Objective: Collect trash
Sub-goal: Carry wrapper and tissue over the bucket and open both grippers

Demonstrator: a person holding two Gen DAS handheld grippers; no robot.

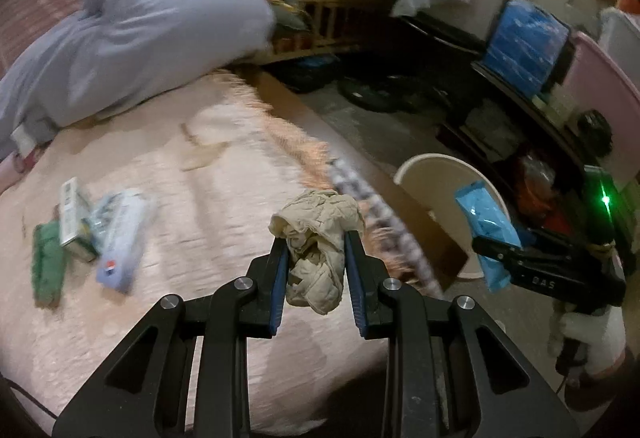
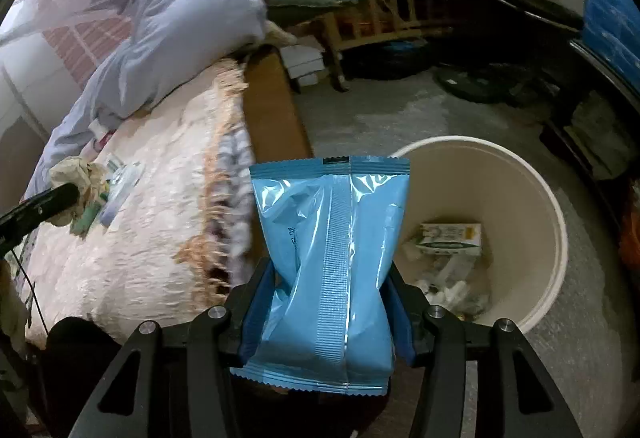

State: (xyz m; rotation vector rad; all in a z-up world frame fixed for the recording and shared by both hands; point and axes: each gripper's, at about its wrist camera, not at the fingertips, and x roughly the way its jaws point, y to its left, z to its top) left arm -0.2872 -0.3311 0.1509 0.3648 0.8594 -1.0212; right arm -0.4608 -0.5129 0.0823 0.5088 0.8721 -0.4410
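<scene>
My left gripper point(image 1: 316, 236) is shut on a crumpled beige paper wad point(image 1: 320, 262) and holds it above the pink bedcover point(image 1: 192, 190). My right gripper point(image 2: 330, 268) is shut on a sealed blue plastic packet point(image 2: 332, 238), just left of a cream waste bin point(image 2: 500, 174) on the floor. The bin holds a white-and-green box point(image 2: 450, 236) and some pale scraps. In the left wrist view the right gripper point(image 1: 486, 248) and its blue packet point(image 1: 486, 226) hang in front of the bin point(image 1: 436, 182). In the right wrist view the left gripper point(image 2: 66, 194) and paper wad point(image 2: 76, 170) show at far left.
On the bed lie a green item point(image 1: 48, 262), a small white-and-green box point(image 1: 74, 222) and a pale blue wrapper point(image 1: 120, 238). A grey-blue quilt point(image 1: 140, 30) is heaped at the bed's far end. Wooden shelving point(image 1: 312, 10) and dark furniture point(image 1: 520, 86) border the concrete floor point(image 2: 380, 110).
</scene>
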